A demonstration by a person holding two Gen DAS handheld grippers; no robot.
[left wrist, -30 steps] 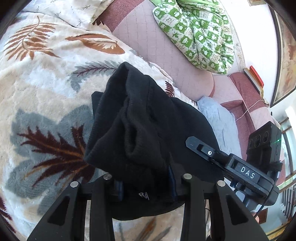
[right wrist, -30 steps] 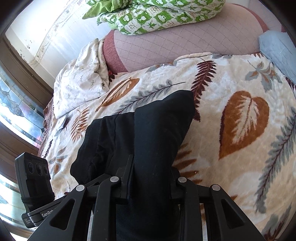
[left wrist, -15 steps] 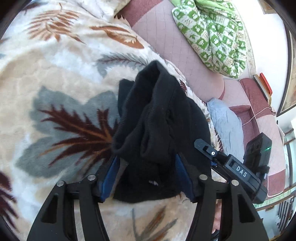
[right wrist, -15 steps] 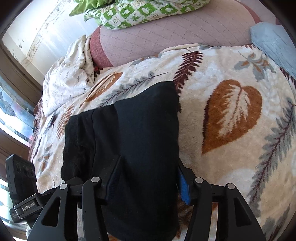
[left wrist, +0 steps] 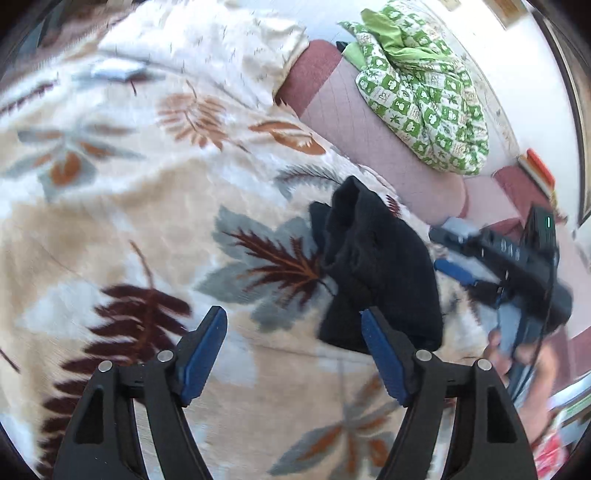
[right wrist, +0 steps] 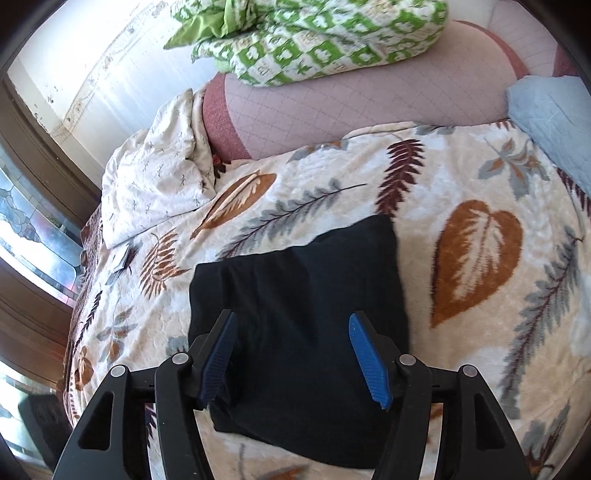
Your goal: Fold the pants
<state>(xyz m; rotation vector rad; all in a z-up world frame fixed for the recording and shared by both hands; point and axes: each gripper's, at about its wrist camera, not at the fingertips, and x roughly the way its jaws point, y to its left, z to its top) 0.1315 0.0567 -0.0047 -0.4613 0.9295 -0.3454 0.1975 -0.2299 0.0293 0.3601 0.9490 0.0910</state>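
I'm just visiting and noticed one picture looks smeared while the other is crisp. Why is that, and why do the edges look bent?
Left wrist view: motion blur smears the blanket and the other gripper, though the black pants stay readable. Right wrist view: sharp, with bright daylight glare off the wall and window at left. Both views: fisheye lenses curve the scene, with dark corners.

— Room to the left of the black pants (left wrist: 380, 273)?
— Yes. Lots of bare leaf blanket (left wrist: 147, 221) there, wide and flat.
— And behind?
— Blocked. Pink cushion (right wrist: 369, 107) standing close, green quilt (right wrist: 314, 33) piled on top.
— Right side?
— Other gripper (left wrist: 517, 269) in the way, near the pants. White pillow (right wrist: 155, 184) far off in the corner.
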